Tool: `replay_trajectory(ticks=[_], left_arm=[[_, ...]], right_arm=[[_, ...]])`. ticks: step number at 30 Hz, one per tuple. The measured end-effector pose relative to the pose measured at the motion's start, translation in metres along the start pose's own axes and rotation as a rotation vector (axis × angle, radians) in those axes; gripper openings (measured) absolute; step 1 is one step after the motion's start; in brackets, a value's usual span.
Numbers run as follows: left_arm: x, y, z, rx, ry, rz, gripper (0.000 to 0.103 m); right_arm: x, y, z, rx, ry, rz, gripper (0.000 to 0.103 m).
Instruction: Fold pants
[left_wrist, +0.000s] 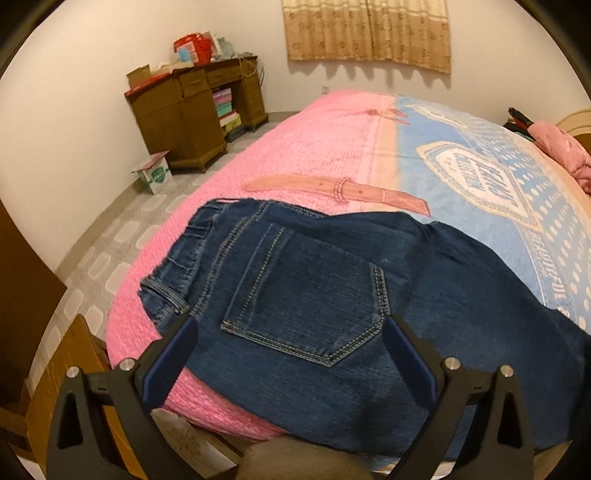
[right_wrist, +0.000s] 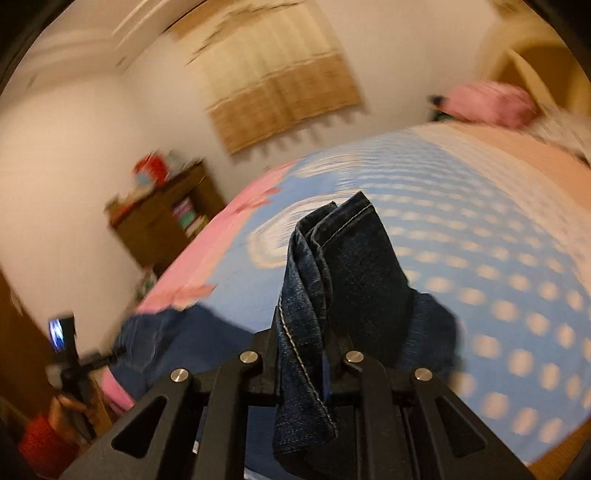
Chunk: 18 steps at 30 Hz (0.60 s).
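Dark blue jeans (left_wrist: 314, 280) lie on the bed, waistband at the left, back pocket up, legs running off to the right. My left gripper (left_wrist: 291, 325) is open and hovers just above the seat of the jeans, its fingers on either side of the back pocket. My right gripper (right_wrist: 306, 347) is shut on the jeans' leg ends (right_wrist: 332, 273), bunched and lifted above the bed. The left gripper also shows in the right wrist view (right_wrist: 74, 354), at the far left by the waistband.
The bed has a pink and light blue blanket (left_wrist: 332, 147). A pink quilt (left_wrist: 565, 151) lies at the head end. A wooden desk (left_wrist: 195, 110) with boxes stands by the far wall, with a small carton (left_wrist: 153, 173) on the floor.
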<state>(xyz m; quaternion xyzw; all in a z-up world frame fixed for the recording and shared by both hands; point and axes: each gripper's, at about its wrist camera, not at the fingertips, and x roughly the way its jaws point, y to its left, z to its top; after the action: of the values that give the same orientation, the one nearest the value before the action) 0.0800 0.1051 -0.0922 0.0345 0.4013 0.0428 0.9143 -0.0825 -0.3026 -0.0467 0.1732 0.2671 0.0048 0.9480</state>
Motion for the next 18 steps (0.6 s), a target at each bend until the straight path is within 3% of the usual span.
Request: replay_trajectory(ticks=[7,11,15,18], left_arm=[[0.007,0.033,0.000,-0.011,-0.013,-0.002,0.102],[0.014,0.058,-0.002,-0.041,-0.011,0.020,0.102],[0.021,0.080,-0.007,-0.070,0.001,0.040,0.102],[0.029,0.085,-0.009,-0.091,0.018,0.036,0.102]], right_arm=[[0.113,0.157,-0.049,-0.247,0.096,0.018,0.015],[0.174,0.218,-0.101,-0.436,0.165,-0.085,0.015],[0.213,0.221,-0.135,-0.516,0.202,-0.195,0.021],[0.206,0.228,-0.148,-0.613,0.111,-0.235,0.026]])
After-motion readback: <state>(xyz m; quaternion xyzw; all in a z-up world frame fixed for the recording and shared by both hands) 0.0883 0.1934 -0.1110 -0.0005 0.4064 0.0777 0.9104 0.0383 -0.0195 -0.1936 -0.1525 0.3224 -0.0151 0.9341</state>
